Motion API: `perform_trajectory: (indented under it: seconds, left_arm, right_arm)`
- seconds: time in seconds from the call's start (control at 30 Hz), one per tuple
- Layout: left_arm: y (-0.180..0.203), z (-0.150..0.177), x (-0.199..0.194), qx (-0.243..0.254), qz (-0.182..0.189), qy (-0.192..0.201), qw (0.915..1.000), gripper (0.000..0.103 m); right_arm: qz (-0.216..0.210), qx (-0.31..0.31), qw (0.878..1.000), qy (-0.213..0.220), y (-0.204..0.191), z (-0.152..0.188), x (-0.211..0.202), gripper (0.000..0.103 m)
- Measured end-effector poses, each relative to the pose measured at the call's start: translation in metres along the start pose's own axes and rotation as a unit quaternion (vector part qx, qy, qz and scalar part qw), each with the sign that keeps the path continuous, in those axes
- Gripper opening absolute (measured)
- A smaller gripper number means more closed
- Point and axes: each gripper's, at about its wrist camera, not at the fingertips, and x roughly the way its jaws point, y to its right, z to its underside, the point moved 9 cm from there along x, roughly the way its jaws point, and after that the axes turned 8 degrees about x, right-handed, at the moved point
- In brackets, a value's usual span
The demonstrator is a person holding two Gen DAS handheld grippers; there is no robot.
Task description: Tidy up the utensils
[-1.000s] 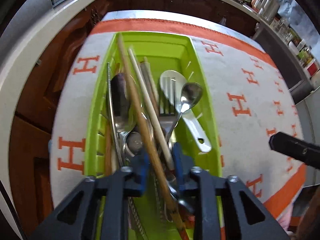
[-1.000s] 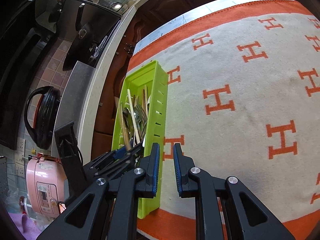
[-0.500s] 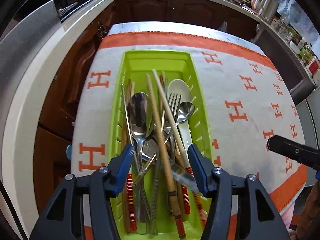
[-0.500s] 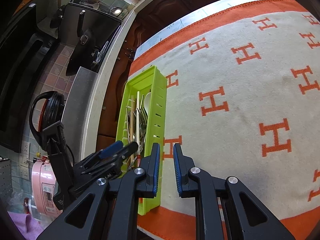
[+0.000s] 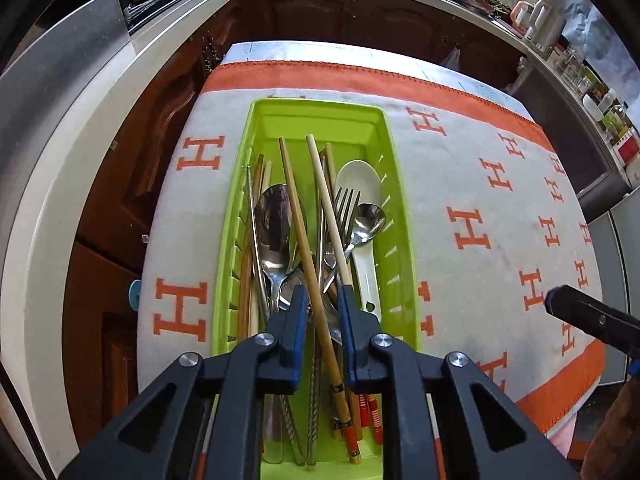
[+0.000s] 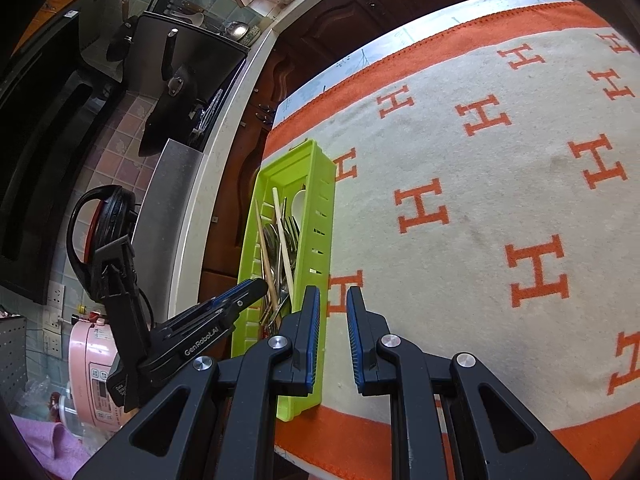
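Chopstick [image 5: 316, 300] contact between the jaws unclear; handle ends hidden by left gripper [image 5: 322, 308].

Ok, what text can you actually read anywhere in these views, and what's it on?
"GenRobot.AI": on the left claw's black body, seen from the right wrist.
"H": repeated orange letters on the cloth.
Pink rice cooker panel: print too small to read.
Chopsticks' end markings: unreadable.

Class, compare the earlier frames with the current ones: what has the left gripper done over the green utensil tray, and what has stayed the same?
The left gripper pulled back from the tray, opened wide half a second ago, and has now narrowed around the darker wooden chopstick, which runs between its fingers; actual contact isn't clear. That chopstick settled lower among the utensils. The right gripper stays slightly open over the blanket, holding nothing.
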Motion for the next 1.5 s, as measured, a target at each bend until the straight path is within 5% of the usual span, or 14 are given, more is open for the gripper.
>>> perform_trajectory:
  seconds: [0.2,0.43,0.77,1.23,1.5]
  left_arm:
    - [0.004,0.006,0.027,-0.014,0.012,-0.020,0.9996,0.012]
    - [-0.002,0.023,0.024,0.027,-0.018,-0.040,0.9987,0.013]
    - [-0.004,0.038,0.002,0.030,-0.011,-0.033,0.9990,0.015]
    - [0.016,0.027,-0.044,-0.011,0.039,0.033,0.9986,0.015]
    - [0.058,0.030,-0.079,-0.019,0.064,0.073,0.9951,0.015]
  right_arm:
    - [0.000,-0.001,1.000,0.007,0.004,0.000,-0.009,0.014]
    - [-0.001,0.007,1.000,0.009,0.010,-0.001,-0.014,0.014]
    - [-0.005,-0.005,1.000,0.007,0.003,0.004,-0.016,0.014]
    - [0.009,-0.062,0.998,0.005,-0.001,0.021,-0.037,0.014]
    - [0.030,-0.099,0.995,0.013,0.003,0.030,-0.062,0.014]
